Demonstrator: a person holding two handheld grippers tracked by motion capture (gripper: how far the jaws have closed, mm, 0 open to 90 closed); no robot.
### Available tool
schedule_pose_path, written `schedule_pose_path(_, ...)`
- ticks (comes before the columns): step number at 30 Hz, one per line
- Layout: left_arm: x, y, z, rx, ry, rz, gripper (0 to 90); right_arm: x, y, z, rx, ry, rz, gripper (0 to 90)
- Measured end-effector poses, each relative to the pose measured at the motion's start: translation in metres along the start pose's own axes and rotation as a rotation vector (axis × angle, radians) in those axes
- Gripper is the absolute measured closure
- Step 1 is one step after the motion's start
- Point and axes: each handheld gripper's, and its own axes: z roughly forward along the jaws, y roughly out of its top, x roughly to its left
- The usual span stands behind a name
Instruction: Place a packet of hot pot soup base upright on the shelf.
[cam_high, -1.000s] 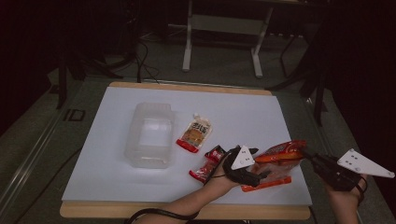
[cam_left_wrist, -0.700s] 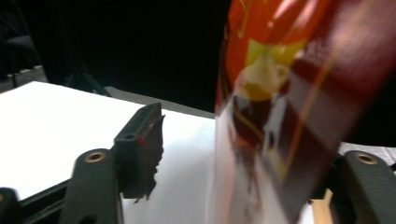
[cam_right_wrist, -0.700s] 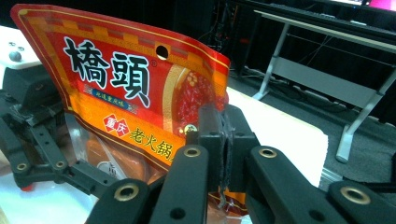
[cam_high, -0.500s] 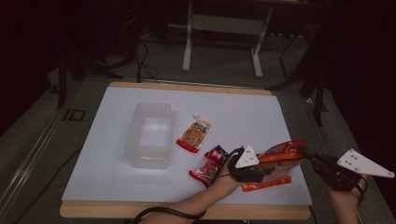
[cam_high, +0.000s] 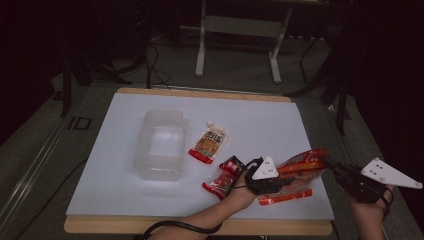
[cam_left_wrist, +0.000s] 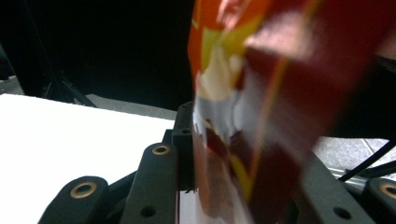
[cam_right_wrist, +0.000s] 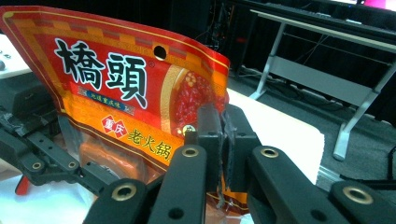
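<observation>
Room: dark, with metal stand legs and cables on the floor behind the table.
Surface: white board (cam_high: 280, 125) on a wooden tabletop, lit from above.
Red-orange pouch (cam_high: 300, 167): lifted off the near right part of the board, stretched between both grippers; Chinese print and a round hang hole seen in the right gripper view (cam_right_wrist: 116, 93).
Right gripper (cam_high: 334, 167): jaws pressed together on the pouch's right edge, pads pinching the film (cam_right_wrist: 219, 135); hand at the board's right rim.
Left gripper (cam_high: 280, 184): jaws have just been closing, with the pouch's left end between them (cam_left_wrist: 233, 154); contact of the pads with the film blurred, cannot tell for sure, though the film sits tight in the gap.
Red strip (cam_high: 285, 198): flat on the board just beneath the pouch.
Small red packet (cam_high: 223, 178): just left of the left hand.
Sauce sachet (cam_high: 208, 142): mid-board, well apart from both grippers.
Clear plastic box (cam_high: 161, 144): left of the sachet, open side up.
</observation>
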Motion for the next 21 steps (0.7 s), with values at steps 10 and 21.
schedule_pose_path(10,-0.001,0.018,-0.008,-0.052,0.004,0.007,71.3,-0.005,0.017,-0.008,-0.038,-0.009,0.006,83.0)
schedule_pose_path(21,0.010,0.036,-0.033,-0.108,0.012,-0.018,71.3,-0.003,0.030,-0.014,-0.106,0.004,0.049,60.3)
